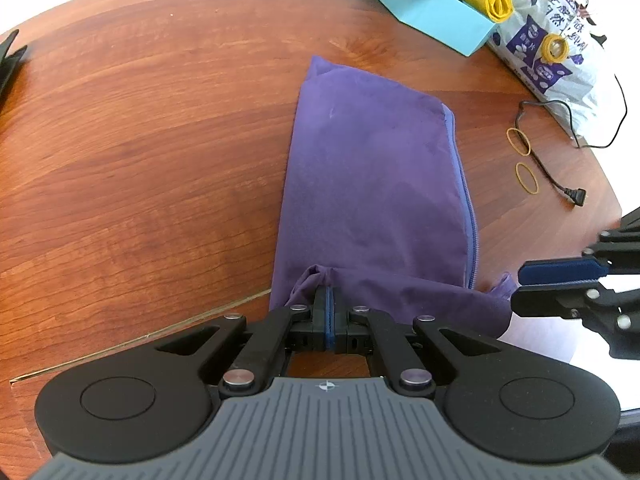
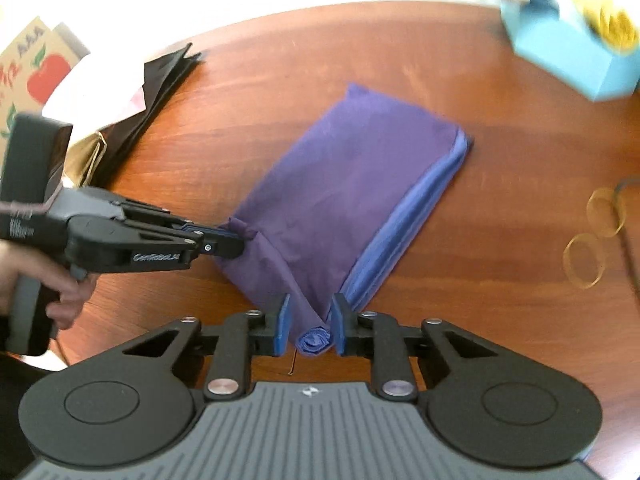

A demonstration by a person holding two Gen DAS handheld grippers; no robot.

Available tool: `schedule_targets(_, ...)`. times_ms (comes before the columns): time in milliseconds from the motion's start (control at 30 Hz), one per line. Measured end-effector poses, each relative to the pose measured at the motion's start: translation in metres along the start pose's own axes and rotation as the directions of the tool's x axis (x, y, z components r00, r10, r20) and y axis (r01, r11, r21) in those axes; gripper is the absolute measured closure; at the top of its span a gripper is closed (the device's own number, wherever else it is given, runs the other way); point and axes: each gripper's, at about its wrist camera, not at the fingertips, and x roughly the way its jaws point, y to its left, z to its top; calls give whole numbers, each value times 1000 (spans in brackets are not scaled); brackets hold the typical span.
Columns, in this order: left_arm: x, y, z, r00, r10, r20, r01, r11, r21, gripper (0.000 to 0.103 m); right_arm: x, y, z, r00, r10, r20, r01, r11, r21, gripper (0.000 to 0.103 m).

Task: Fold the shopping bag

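Note:
A purple shopping bag (image 1: 372,184) lies folded into a long strip on the wooden table (image 1: 140,160), with a lighter blue hem along its right side (image 2: 404,232). My left gripper (image 1: 329,300) is shut on the bag's near left corner. In the right wrist view, the left gripper (image 2: 240,240) comes in from the left, held by a person's hand (image 2: 68,296). My right gripper (image 2: 310,320) has its jaws apart around the bunched near right corner (image 2: 316,342). That bunch touches the right pad, and a small gap shows at the left pad. The right gripper (image 1: 516,285) also shows at the left wrist view's right edge.
A light blue box (image 1: 432,20) with rolled cloths stands at the far right beside a printed plastic bag (image 1: 560,60). Two rubber bands (image 1: 527,177) and a black cable (image 1: 576,196) lie to the right. Black folded bags (image 2: 168,76) and a cardboard box (image 2: 36,68) sit far left.

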Motion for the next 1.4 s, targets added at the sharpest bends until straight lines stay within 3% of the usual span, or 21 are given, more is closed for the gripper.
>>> schedule_targets(133,-1,2,0,1000,-9,2,9,1000,-3,101,2,16,-4,998,-59,13,60,998,-17,95)
schedule_targets(667,-1,13,-2,998,-64,21,65,997,-38,101,41,34,-18,975,-217,43,220,972,-87,95)
schedule_targets(867,-6,13,-2,997,-69,34,70,997,-34,101,57,30,-22,975,-214,51,219,970,-105,95)
schedule_targets(1000,-13,0,0,997,-34,65,30,998,60,99,59,28,-22,978,-202,53,207,973,-106,95)
schedule_targets(1100,-16,-1,2,996,-24,85,18,997,71,98,59,26,-22,980,-193,56,198,975,-100,95)
schedule_targets(1200,-11,8,4,997,-25,68,23,999,30,101,59,25,-24,980,-189,65,195,976,-96,95)
schedule_targets(1400,3,42,3,990,-129,50,135,977,-163,100,59,22,-25,981,-178,76,184,979,-87,95)
